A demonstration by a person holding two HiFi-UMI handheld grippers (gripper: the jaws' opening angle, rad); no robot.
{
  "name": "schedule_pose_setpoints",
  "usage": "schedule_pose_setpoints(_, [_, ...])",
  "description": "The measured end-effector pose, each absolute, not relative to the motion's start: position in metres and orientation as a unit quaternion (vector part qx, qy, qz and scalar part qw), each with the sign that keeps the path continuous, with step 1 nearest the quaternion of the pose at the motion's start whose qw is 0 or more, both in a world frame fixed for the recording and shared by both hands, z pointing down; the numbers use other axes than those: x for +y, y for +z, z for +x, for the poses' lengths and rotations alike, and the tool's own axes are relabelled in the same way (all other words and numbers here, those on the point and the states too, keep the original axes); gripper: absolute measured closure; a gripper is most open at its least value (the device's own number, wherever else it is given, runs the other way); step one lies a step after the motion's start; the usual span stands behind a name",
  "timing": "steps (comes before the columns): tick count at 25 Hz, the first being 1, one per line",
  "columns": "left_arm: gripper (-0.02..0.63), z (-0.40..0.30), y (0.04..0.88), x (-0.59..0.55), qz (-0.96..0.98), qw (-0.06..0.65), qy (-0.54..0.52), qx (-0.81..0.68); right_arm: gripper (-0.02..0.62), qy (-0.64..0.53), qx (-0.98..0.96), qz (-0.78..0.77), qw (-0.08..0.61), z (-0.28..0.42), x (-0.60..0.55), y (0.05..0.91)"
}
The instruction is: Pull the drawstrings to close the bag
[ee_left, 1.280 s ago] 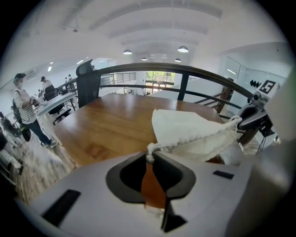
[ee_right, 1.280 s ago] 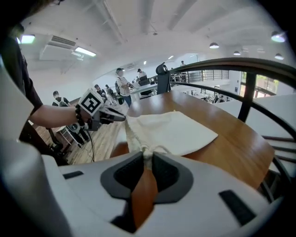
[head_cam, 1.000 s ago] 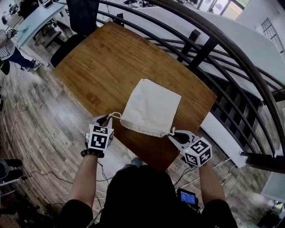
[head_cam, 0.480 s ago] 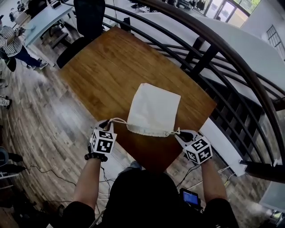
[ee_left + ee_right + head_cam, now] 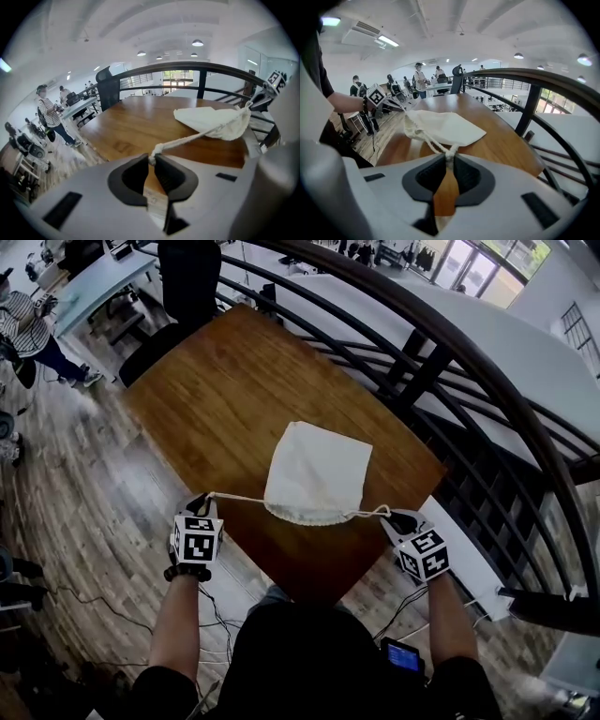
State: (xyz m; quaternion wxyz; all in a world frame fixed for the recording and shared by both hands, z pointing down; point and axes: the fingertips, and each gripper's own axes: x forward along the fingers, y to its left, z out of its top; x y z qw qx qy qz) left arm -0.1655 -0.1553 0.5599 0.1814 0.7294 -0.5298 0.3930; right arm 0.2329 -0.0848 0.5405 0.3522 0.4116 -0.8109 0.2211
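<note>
A cream cloth bag [image 5: 314, 472] lies on the wooden table [image 5: 234, 381], its gathered mouth [image 5: 309, 515] toward me and lifted a little. The left drawstring [image 5: 234, 498] runs taut from the mouth to my left gripper [image 5: 201, 504], which is shut on its knotted end [image 5: 155, 151]. My right gripper [image 5: 396, 517] is shut on the knot of the right drawstring [image 5: 373, 513], seen between the pads [image 5: 449, 154]. The bag [image 5: 213, 121] hangs from the string in the left gripper view; in the right gripper view the bag [image 5: 440, 126] lies just beyond the jaws.
A dark curved railing [image 5: 450, 352] borders the table's far and right sides. A black chair [image 5: 187, 287] stands at the table's far left corner. People stand by desks [image 5: 28, 329] at the left. Cables lie on the wood floor [image 5: 66, 512] near my feet.
Both grippers have moved apart, the right one farther. The drawstrings have drawn taut and the bag's mouth has gathered narrower, its near edge lifting off the table.
</note>
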Motion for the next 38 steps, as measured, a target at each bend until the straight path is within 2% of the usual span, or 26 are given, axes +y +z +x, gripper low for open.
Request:
schedule_pose_setpoints(7, [0.560,-0.172,0.565,-0.152,0.715,0.184,0.401,-0.542,0.554,0.226,-0.775,0.454,0.377,0.268,-0.090,0.552])
schedule_pose_setpoints(14, [0.560,-0.161,0.568,-0.149,0.715,0.197,0.401,-0.537,0.557,0.248,-0.746,0.499,0.364,0.286,-0.094,0.559])
schedule_pose_setpoints(19, [0.560,-0.148,0.571,-0.143,0.725,0.184,0.412,-0.520,0.557,0.292,-0.713,0.549,0.325,0.307,-0.097,0.562])
schedule_pose_setpoints(27, [0.561,-0.158,0.577,-0.144,0.711,0.200,0.404,-0.540,0.557,0.321,-0.664,0.605,0.301,0.338,-0.094,0.569])
schedule_pose_setpoints(38, [0.561,-0.166,0.581,-0.142,0.699,0.212,0.399,-0.555,0.557,0.306,-0.659,0.608,0.320,0.341,-0.092,0.574])
